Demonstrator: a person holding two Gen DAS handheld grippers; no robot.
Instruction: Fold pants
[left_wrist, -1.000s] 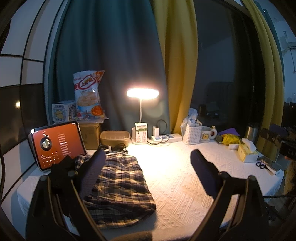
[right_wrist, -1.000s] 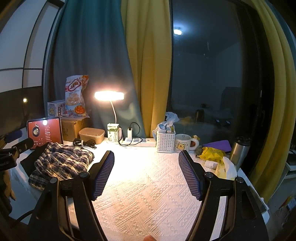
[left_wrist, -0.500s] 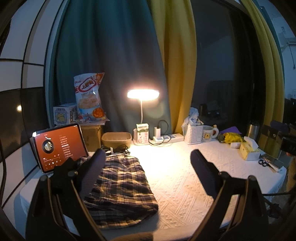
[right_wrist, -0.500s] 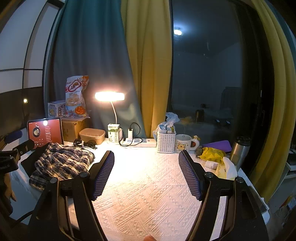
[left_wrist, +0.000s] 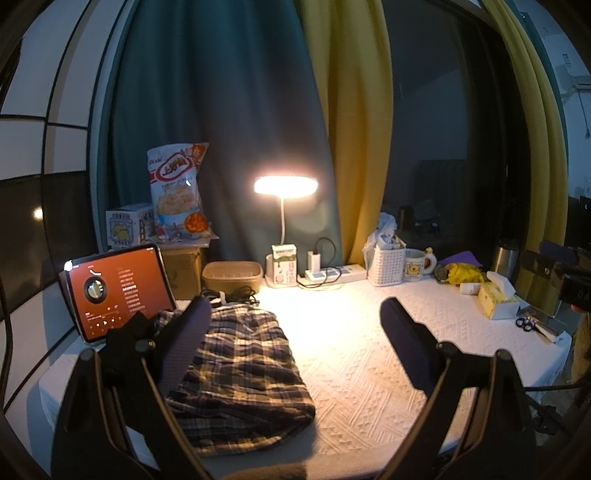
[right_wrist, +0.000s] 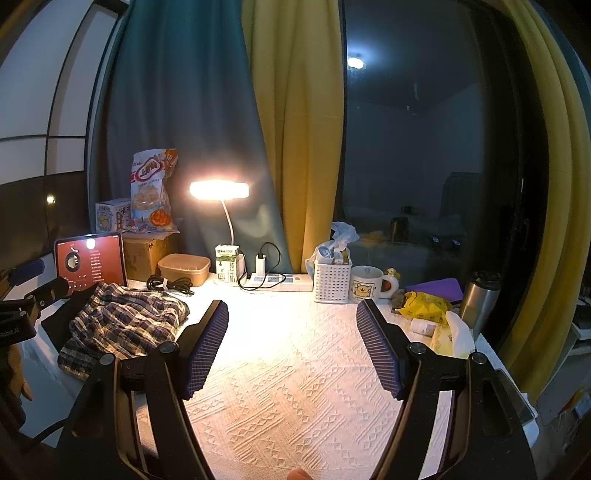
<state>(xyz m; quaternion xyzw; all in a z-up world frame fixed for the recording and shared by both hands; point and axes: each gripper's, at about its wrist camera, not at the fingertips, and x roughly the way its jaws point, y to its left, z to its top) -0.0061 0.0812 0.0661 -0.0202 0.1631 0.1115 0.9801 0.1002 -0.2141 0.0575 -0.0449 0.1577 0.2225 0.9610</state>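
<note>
Plaid pants (left_wrist: 240, 373) lie bunched in a heap on the left side of the white textured table cover (left_wrist: 369, 369), partly over a dark cloth (left_wrist: 125, 339). My left gripper (left_wrist: 295, 343) hovers open above the table's front edge, its left finger in front of the pants and holding nothing. In the right wrist view the same plaid pants (right_wrist: 122, 325) sit at the left. My right gripper (right_wrist: 291, 347) is open over the bare middle of the table cover (right_wrist: 295, 387), well to the right of the pants. The left gripper (right_wrist: 22, 314) shows at that view's left edge.
A lit tablet (left_wrist: 118, 291) stands behind the pants. Along the back are a cardboard box with a snack bag (left_wrist: 177, 188), a brown container (left_wrist: 232, 273), a desk lamp (left_wrist: 284, 186), a power strip (left_wrist: 332, 275), a white basket (left_wrist: 386, 264) and a mug (left_wrist: 415, 262). A tissue box (left_wrist: 496, 299) and scissors (left_wrist: 526, 323) lie right.
The left wrist view has shifted slightly, with the scene sitting a little lower and further right. The right gripper has hardly moved. Both grippers stay open, and the pants lie unchanged.
</note>
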